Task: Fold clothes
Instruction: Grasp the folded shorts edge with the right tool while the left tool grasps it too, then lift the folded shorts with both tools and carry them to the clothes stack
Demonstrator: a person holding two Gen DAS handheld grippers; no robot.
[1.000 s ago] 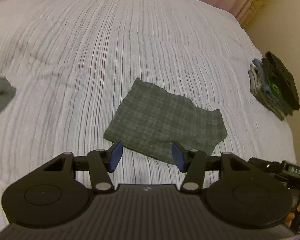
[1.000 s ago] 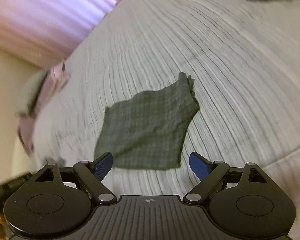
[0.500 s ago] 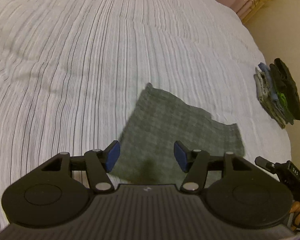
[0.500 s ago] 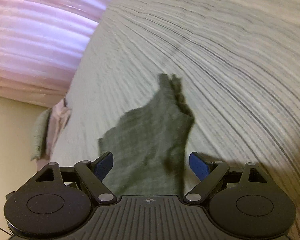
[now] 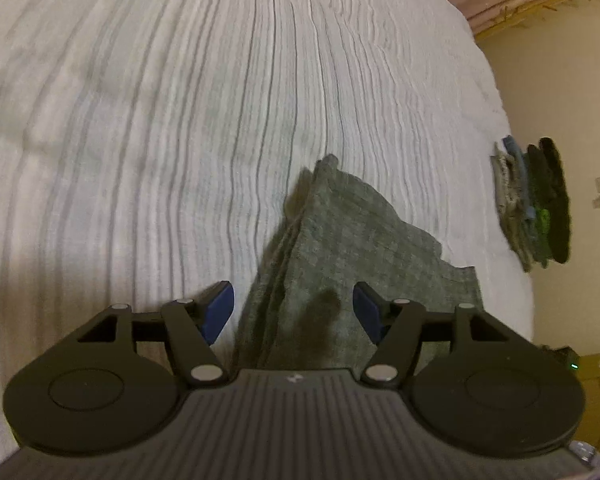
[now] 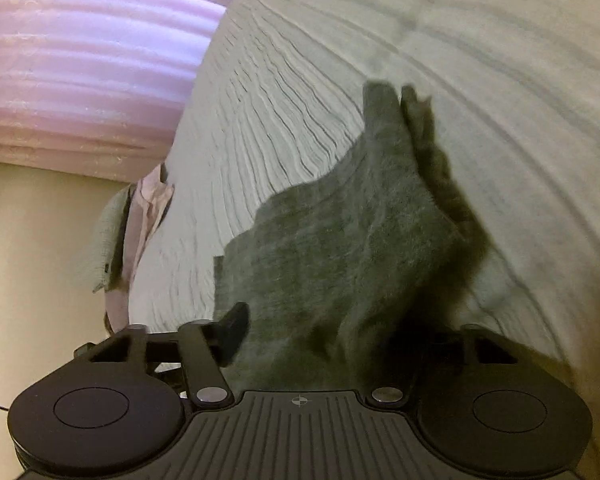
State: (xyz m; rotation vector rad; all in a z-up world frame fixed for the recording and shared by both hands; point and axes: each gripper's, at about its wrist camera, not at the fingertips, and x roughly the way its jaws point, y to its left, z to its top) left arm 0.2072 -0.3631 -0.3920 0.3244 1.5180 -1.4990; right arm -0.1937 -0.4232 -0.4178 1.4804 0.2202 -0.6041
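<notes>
The left gripper [image 5: 293, 307] has its blue pads spread wide, straddling the near edge of a grey checked cloth [image 5: 356, 248] without pinching it. The cloth runs from between the pads toward 12 o'clock, and stacked layers along its 9 o'clock edge show it is already doubled over.

The right gripper [image 6: 324, 340] sits low over the same cloth [image 6: 340, 248]. Its left finger [image 6: 230, 334] is clear, but the cloth drapes over the other one, so whether it is apart or clamped on the fabric cannot be told. From this view the cloth lies on the striped white bedcover [image 6: 300, 80], stretching toward 12 o'clock, with a loose pile of pale garments [image 6: 128, 232] at 9 o'clock by the bed's edge.

In the left view a stack of folded clothes [image 5: 536, 204] stands at 3 o'clock.

The step looks like taking hold of the folded cloth, either for a further fold or to carry it to the stack. A hold would need every layer caught at once, so the fold does not spring open.
</notes>
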